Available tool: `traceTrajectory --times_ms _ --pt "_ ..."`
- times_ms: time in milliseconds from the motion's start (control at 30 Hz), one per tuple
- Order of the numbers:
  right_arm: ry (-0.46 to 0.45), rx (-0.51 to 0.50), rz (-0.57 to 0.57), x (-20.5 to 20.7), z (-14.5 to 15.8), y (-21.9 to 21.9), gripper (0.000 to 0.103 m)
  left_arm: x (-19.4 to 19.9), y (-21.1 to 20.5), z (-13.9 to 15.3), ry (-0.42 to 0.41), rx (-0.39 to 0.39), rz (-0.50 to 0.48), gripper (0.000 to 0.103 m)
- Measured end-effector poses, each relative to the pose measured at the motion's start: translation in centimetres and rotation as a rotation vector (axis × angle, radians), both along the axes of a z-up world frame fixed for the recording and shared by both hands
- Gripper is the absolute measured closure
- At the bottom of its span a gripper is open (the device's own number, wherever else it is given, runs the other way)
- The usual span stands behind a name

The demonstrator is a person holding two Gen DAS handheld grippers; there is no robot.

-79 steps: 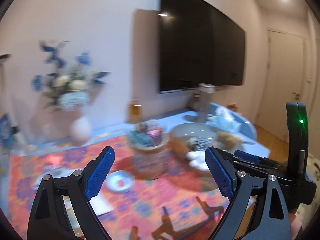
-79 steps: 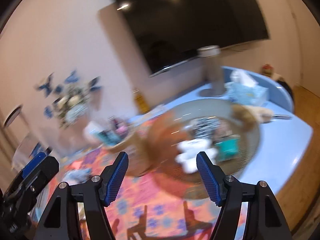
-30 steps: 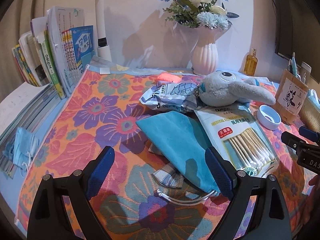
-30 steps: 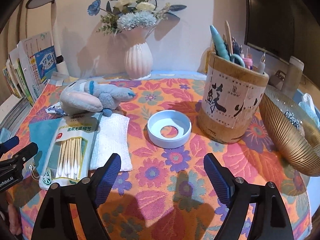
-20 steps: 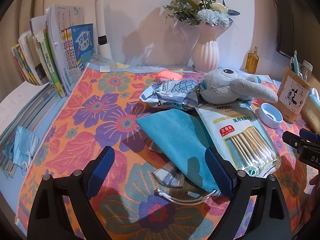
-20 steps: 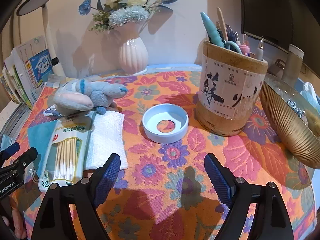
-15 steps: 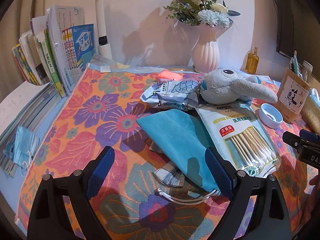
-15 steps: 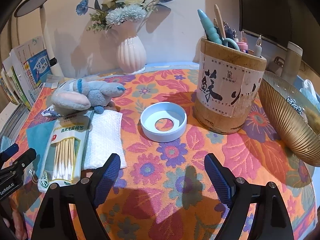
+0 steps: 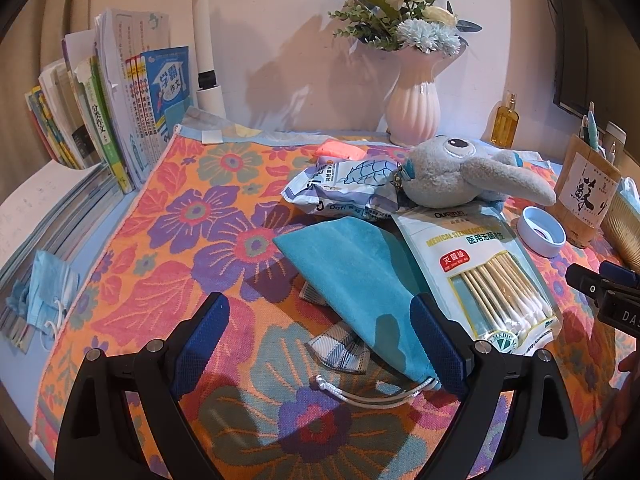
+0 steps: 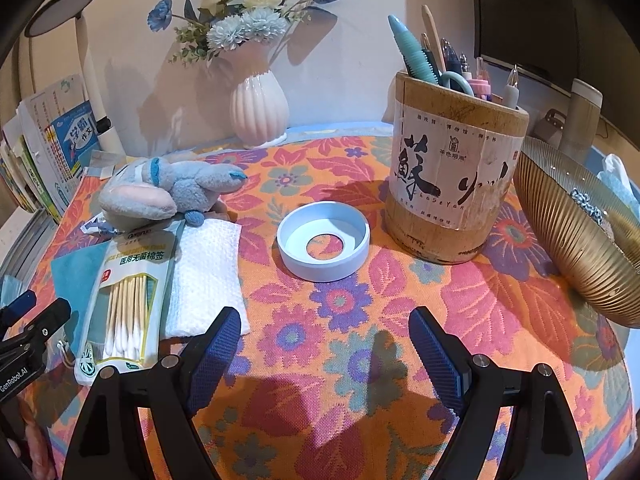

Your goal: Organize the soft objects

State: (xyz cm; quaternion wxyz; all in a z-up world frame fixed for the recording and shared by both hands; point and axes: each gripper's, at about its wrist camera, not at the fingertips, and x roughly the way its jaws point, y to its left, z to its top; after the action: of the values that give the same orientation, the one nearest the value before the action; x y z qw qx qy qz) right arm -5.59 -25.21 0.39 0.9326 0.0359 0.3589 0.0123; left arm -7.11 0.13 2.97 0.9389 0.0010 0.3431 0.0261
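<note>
A grey plush elephant (image 9: 460,176) lies on the flowered cloth (image 9: 192,240), also in the right wrist view (image 10: 168,196). In front of it lie a teal drawstring pouch (image 9: 352,272), a plaid cloth (image 9: 336,344) partly under the pouch, a cotton swab bag (image 9: 488,272) and a white-blue packet (image 9: 344,192). A white folded cloth (image 10: 206,276) lies beside the swab bag (image 10: 124,292). My left gripper (image 9: 318,338) is open and empty just before the pouch. My right gripper (image 10: 324,350) is open and empty over bare cloth.
A pale blue ring dish (image 10: 323,247), a bamboo pen holder (image 10: 452,188), a gold ribbed bowl (image 10: 576,248) stand on the right. A pink vase (image 9: 414,112) stands at the back wall. Books (image 9: 100,120) and a blue face mask (image 9: 44,292) are at the left.
Both grippers swung from the television and bowl side of the table to the flowered cloth. In the last second they have barely moved, and both stay open.
</note>
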Motion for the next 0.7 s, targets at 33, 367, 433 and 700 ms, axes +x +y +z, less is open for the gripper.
traceTrajectory --times_ms 33,367,433,700 --pt "0.001 0.002 0.0 0.03 -0.01 -0.01 0.018 -0.02 -0.01 -0.01 0.001 -0.001 0.001 0.012" --pt "0.013 0.002 -0.002 0.25 -0.1 0.05 0.018 0.02 0.04 0.0 0.005 -0.003 0.001 0.012" --pt "0.011 0.003 -0.006 0.23 -0.1 0.05 0.018 0.02 0.09 0.03 0.005 -0.006 0.003 0.012" --pt "0.014 0.007 -0.006 0.24 -0.14 -0.07 0.018 0.1 0.26 -0.05 0.008 -0.014 0.014 0.012"
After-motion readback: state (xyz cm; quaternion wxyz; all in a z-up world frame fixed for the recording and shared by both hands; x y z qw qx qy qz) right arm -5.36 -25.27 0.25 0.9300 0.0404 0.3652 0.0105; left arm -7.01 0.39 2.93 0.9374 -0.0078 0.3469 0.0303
